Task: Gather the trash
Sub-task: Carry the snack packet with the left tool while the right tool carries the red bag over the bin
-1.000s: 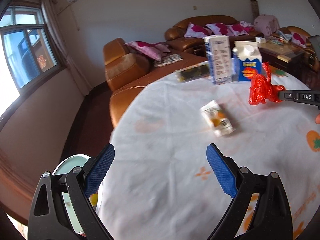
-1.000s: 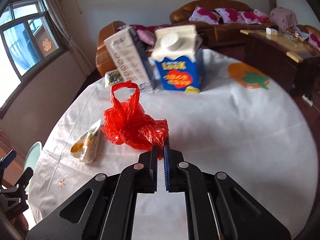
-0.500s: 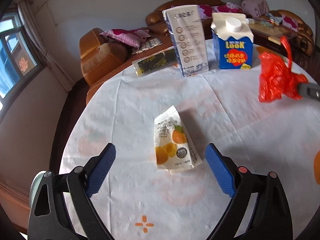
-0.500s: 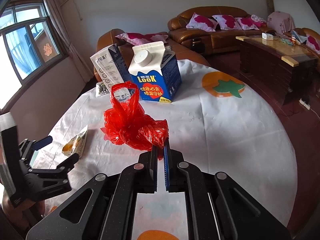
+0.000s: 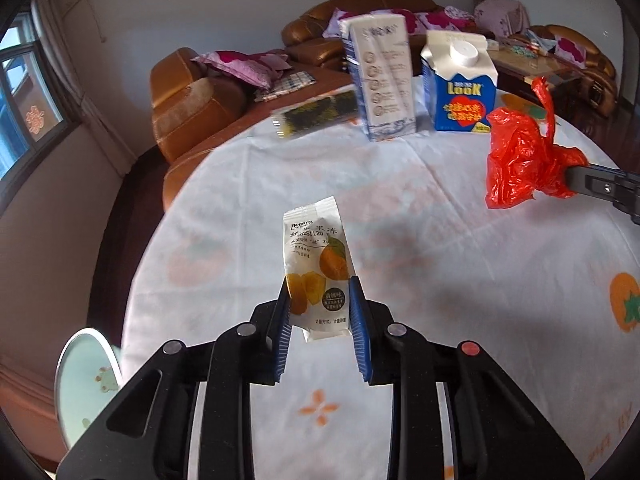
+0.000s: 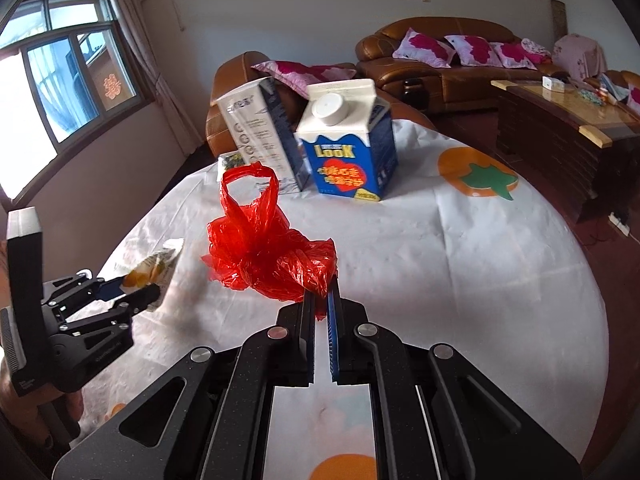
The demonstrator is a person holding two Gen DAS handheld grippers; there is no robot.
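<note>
Showing printed orange slices on white, the snack wrapper (image 5: 316,264) sits pinched at its lower end between the left gripper (image 5: 319,316) pads, raised above the table (image 5: 440,280) (tablecloth with orange motifs). The right gripper (image 6: 320,304) is clamped on a crumpled red plastic bag (image 6: 264,256).

A brown leather sofa (image 6: 440,64) with pink cushions (image 6: 424,50) stands by the wall, a wooden coffee table (image 6: 560,120) before it, a window (image 6: 60,92) at left.
</note>
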